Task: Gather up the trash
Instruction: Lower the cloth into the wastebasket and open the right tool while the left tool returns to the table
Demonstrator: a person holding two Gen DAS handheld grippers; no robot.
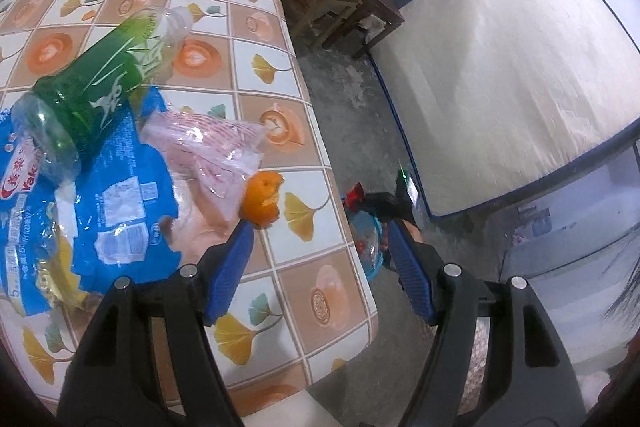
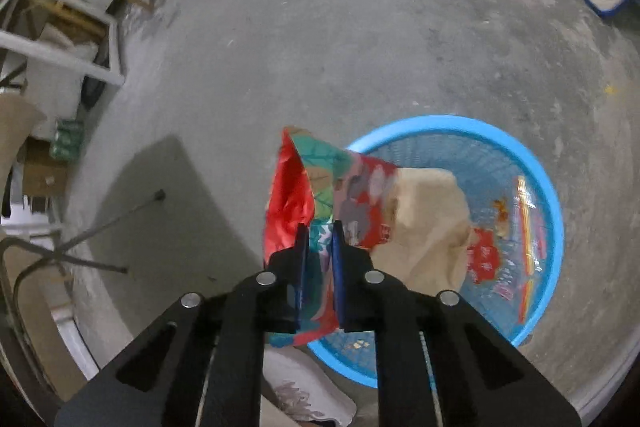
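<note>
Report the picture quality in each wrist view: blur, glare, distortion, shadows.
Left wrist view: strong fisheye bending of the table edge, glare on the green bottle, sharp near the left gripper. Right wrist view: dark vignette corners, slight motion blur on the red wrapper, a hard shadow on the floor, sheen inside the blue basket.

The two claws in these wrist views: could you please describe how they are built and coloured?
Both look alike. The left claw has black plastic arms with triangular cut-outs, round silver pins at the joints, and flat blue ribbed fingers. The right claw has the same black arms, silver pins and blue fingers. No cables, markings or sleeves show.
</note>
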